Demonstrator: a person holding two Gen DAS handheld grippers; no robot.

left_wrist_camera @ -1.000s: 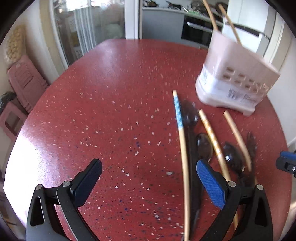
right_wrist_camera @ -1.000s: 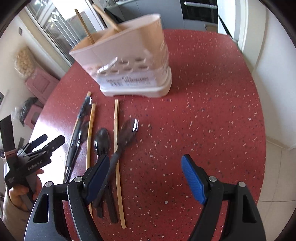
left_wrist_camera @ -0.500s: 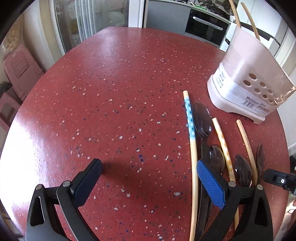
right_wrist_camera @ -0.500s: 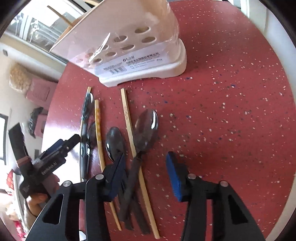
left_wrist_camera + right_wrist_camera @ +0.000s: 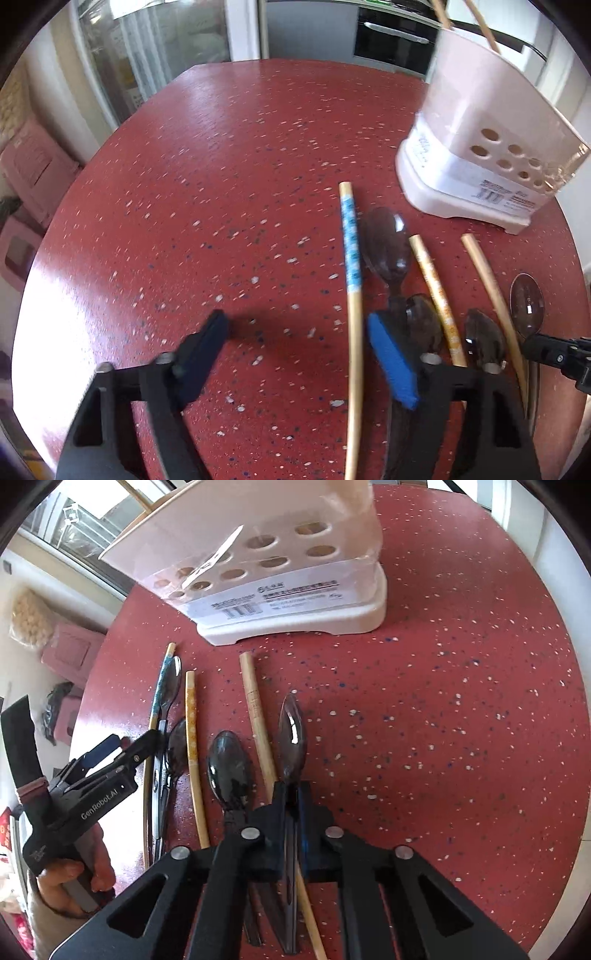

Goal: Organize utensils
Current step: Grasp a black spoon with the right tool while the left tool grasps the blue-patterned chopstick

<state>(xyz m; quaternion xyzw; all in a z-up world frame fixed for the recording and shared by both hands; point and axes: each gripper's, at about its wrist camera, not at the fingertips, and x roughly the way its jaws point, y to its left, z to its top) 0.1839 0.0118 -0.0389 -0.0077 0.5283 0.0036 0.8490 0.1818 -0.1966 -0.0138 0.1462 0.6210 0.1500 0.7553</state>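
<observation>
Several dark spoons and wooden chopsticks lie side by side on the red speckled table. My right gripper [image 5: 293, 794] is shut on the handle of the rightmost dark spoon [image 5: 291, 734], turned on its edge. My left gripper [image 5: 295, 350] is open, straddling the blue-banded chopstick [image 5: 352, 295] low over the table; it also shows in the right wrist view [image 5: 125, 749]. Another dark spoon [image 5: 229, 768] and a plain chopstick [image 5: 258, 723] lie beside the gripped one. The pink utensil holder [image 5: 280, 561] stands behind, with chopsticks in it [image 5: 484, 26].
Table edge curves close on the right [image 5: 576, 738]. Pink stools [image 5: 29, 177] stand on the floor to the left. An oven and cabinets [image 5: 391, 33] are beyond the table's far edge.
My right gripper moved down and closed on the rightmost spoon's handle, tipping the spoon on edge. My left gripper narrowed and came lower around the blue-banded chopstick.
</observation>
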